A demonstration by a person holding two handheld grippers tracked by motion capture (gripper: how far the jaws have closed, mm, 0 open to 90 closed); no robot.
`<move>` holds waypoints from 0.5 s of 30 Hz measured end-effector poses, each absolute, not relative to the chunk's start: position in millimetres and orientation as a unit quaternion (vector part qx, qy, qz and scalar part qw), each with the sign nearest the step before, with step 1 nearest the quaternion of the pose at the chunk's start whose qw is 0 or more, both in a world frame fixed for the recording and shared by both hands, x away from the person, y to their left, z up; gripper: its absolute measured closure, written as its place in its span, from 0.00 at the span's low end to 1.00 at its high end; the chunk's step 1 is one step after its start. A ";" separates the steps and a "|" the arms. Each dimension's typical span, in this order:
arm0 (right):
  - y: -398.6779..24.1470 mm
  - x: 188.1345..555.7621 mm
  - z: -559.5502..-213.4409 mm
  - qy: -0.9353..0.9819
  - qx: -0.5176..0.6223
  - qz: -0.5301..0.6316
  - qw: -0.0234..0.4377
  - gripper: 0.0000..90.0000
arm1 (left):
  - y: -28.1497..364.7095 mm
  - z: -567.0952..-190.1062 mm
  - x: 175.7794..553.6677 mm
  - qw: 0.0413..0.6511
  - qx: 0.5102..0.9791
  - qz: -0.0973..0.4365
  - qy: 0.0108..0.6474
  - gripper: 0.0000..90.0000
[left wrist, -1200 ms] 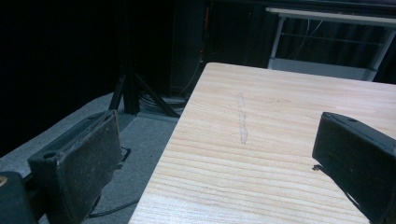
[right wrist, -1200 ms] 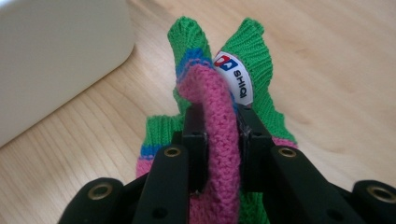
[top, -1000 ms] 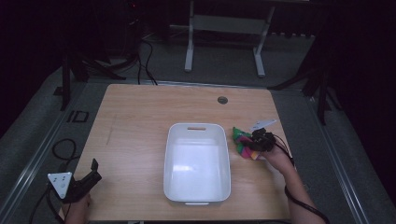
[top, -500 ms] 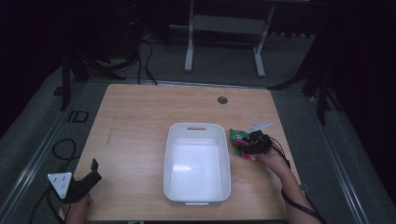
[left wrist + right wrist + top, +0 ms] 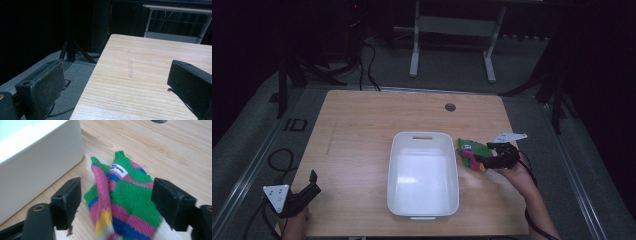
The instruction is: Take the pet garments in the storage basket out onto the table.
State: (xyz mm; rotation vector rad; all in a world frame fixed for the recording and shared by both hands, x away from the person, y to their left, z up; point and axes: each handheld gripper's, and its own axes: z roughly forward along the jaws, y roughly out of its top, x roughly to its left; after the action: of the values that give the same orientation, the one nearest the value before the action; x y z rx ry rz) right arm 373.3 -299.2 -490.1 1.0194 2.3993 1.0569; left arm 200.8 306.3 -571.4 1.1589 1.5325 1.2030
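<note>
Two jaws of the right gripper (image 5: pixel 116 202) stand wide apart around a striped knit cloth (image 5: pixel 125 202), not yet closed on it. Over the last second this gripper has slid toward the tub (image 5: pixel 423 172), and the cloth now lies bunched just beside the tub's right wall on the table (image 5: pixel 362 130). That suggests a grasp is being lined up, perhaps to drop the cloth in the tub. The cloth's long axis runs away from the gripper, its labelled end pointing toward the far edge. Left gripper (image 5: pixel 294 196) idles open at the near-left corner, unmoved.
</note>
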 end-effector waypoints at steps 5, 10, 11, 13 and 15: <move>-313.5 363.4 -485.3 0.829 0.367 0.385 0.172 0.18 | 306.2 -571.5 200.8 0.423 0.463 0.482 0.612 0.02; -330.1 350.9 -483.6 0.813 0.385 0.396 0.186 0.15 | 306.2 -571.4 200.9 0.423 0.463 0.482 0.612 0.02; -332.5 348.6 -484.0 0.811 0.386 0.396 0.193 0.14 | 306.2 -571.4 200.9 0.423 0.463 0.482 0.612 0.02; -337.7 343.7 -485.6 0.808 0.383 0.400 0.200 0.13 | 306.2 -571.4 200.8 0.423 0.463 0.482 0.612 0.02; -344.2 339.3 -488.0 0.802 0.389 0.409 0.196 0.12 | 306.1 -571.4 200.9 0.423 0.463 0.483 0.612 0.02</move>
State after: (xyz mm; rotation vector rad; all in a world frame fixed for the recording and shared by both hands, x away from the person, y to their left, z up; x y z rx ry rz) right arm 339.3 -344.2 -488.0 1.0895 2.2466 1.1474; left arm 200.9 306.1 -571.4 1.1581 1.5321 1.2080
